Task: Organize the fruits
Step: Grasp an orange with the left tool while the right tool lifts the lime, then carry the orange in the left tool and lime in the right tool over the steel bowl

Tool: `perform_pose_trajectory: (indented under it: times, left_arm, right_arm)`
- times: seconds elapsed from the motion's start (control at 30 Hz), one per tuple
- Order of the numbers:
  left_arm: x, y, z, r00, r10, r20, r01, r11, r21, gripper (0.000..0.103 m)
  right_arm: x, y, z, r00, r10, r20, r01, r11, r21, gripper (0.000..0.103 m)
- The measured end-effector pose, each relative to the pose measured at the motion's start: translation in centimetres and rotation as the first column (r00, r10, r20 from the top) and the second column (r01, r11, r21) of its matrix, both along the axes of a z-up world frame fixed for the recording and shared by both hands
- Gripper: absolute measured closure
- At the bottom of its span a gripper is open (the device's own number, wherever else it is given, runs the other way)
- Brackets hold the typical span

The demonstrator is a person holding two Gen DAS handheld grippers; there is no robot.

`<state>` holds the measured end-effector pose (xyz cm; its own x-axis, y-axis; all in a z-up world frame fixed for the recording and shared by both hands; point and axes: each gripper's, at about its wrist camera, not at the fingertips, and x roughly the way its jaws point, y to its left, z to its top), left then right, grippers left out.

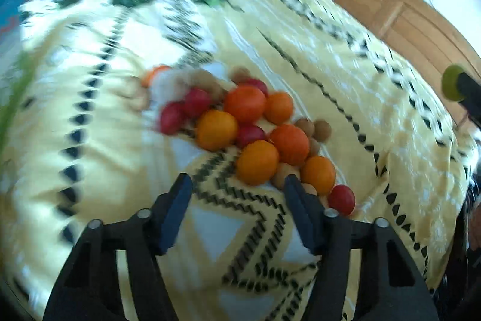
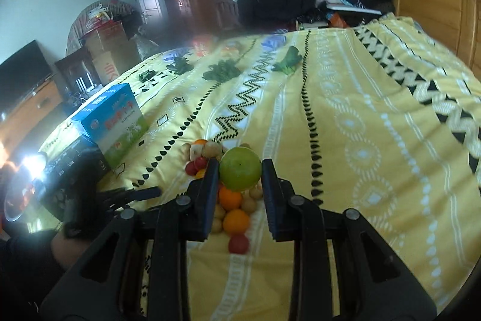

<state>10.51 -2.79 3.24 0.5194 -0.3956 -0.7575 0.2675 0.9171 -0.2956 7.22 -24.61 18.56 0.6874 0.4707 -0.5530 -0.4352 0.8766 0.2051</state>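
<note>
While the round green citrus fruit (image 2: 240, 168) sits clamped between the black fingers of the right gripper (image 2: 240, 170), held above the heap, most of the sorting looks undone. That mixed heap of fruit (image 1: 255, 137) on the yellow patterned bedspread (image 1: 345, 74) is the landmark: glossy orange citrus (image 1: 216, 130), small red round fruits (image 1: 341, 199) and little tan-brown round ones (image 1: 321, 130) all lie touching and jumbled together, with no separate groups formed that I can see. I judge the task barely begun, one fruit lifted and the rest to be parted by kind.

The left gripper (image 1: 237, 185) hangs just short of the heap's near end, its jaws apart and holding nothing.

Beyond the heap, dark leafy greens (image 2: 222, 70) lie in a row, well apart from it. To the heap's left a blue and green cardboard box (image 2: 112, 122) stands near the bed's edge. To its right the bedspread runs bare toward the wooden headboard (image 2: 436, 5), which seems the roomiest place to lay out groups; round fruit may roll on soft cloth.
</note>
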Motion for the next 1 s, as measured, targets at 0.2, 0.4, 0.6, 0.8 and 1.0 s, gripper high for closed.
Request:
perform_pose_trajectory:
  times: [0.2,0.4,0.6,0.8,1.0]
  left_arm:
    - [1.5,-1.6,-0.7,0.998,-0.059,-0.004,0.059,0.998,0.01,0.046]
    - [2.1,-2.5,-1.0,0.997,-0.081,-0.002,0.081,0.997,-0.009,0.067]
    - [-0.2,-1.2,2.1,0.996,-0.02,0.086,0.02,1.0,-0.005,0.067]
    - [-5.7,3.8,11.0,0.959,0.124,0.253,-0.121,0.992,-0.027,0.067]
    - [-13.1,13.2,19.4,0.858,0.34,0.385,-0.347,0.936,-0.053,0.067]
  right_arm:
    - [0.1,-1.3,-0.4,1.0,0.006,-0.005,-0.006,0.999,0.037,0.074]
    - [0.1,-1.1,-1.1,1.0,0.024,-0.02,-0.023,0.998,0.053,0.074]
    - [-0.7,-0.5,-0.3,1.0,0.028,-0.001,-0.027,0.999,0.039,0.074]
    - [-2.0,2.1,2.3,0.997,0.067,0.032,-0.068,0.997,0.026,0.074]
    - [-4.2,8.5,6.3,0.972,0.211,0.106,-0.214,0.977,0.019,0.074]
